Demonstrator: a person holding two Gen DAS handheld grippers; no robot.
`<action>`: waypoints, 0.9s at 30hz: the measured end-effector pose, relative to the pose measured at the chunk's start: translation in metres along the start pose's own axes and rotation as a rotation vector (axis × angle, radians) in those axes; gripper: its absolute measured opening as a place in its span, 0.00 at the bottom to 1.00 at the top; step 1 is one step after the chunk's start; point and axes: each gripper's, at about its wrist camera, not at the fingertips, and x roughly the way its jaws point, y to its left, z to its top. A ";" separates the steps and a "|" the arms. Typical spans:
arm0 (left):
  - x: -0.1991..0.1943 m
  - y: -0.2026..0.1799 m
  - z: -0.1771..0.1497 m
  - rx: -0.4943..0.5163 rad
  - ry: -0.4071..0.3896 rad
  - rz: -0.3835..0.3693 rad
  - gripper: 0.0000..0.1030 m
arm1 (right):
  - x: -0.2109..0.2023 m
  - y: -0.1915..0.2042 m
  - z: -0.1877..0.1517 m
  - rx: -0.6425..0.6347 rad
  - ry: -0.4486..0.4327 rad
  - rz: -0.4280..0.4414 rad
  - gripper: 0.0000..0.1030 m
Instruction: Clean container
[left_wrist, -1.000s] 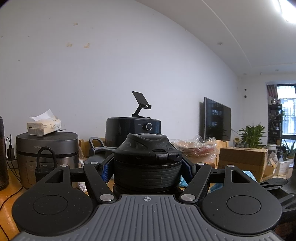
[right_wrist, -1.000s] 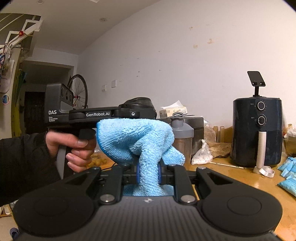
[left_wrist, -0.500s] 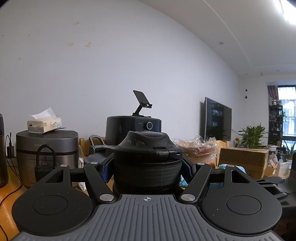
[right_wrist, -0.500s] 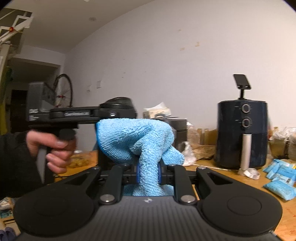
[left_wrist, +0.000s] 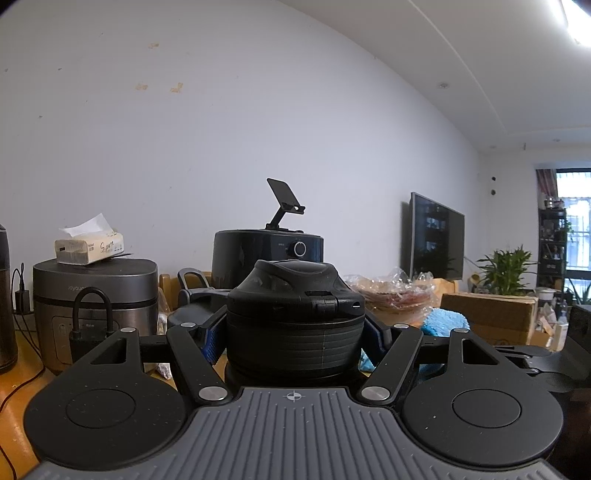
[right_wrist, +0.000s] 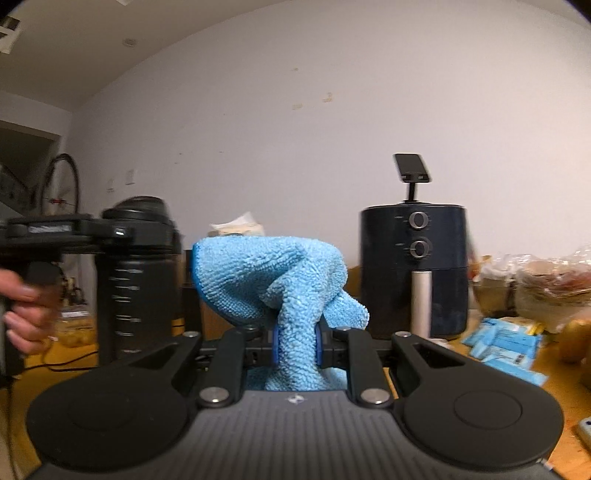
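Note:
My left gripper (left_wrist: 293, 338) is shut on the black lidded container (left_wrist: 295, 317), gripping it just under its ribbed lid and holding it upright. In the right wrist view the same container (right_wrist: 136, 280) stands at the left, a dark bottle with measuring marks, held by the other gripper and a hand. My right gripper (right_wrist: 295, 345) is shut on a blue microfibre cloth (right_wrist: 273, 280) that bunches above the fingers, to the right of the container and apart from it. The cloth also shows at the right in the left wrist view (left_wrist: 445, 319).
A black air fryer (right_wrist: 415, 273) with a phone stand on top stands on the wooden table (right_wrist: 561, 387). A grey rice cooker (left_wrist: 94, 295) carries a tissue pack. Blue packets (right_wrist: 506, 341), bagged food (right_wrist: 546, 288), a cardboard box (left_wrist: 487, 317) and a TV (left_wrist: 436, 236) lie right.
The right gripper with the cloth has swung right, so the container and left hand slid toward the left edge of its view. In the left wrist view the blue cloth has come into sight.

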 end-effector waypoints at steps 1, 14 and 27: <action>0.000 0.000 0.000 0.000 0.000 0.000 0.67 | 0.001 -0.001 -0.001 -0.007 -0.002 -0.022 0.12; 0.001 -0.002 -0.001 0.001 0.002 0.005 0.67 | 0.006 -0.011 -0.024 -0.035 0.001 -0.191 0.12; 0.001 -0.002 -0.001 0.001 0.006 0.010 0.67 | 0.007 -0.011 -0.028 -0.058 -0.011 -0.275 0.13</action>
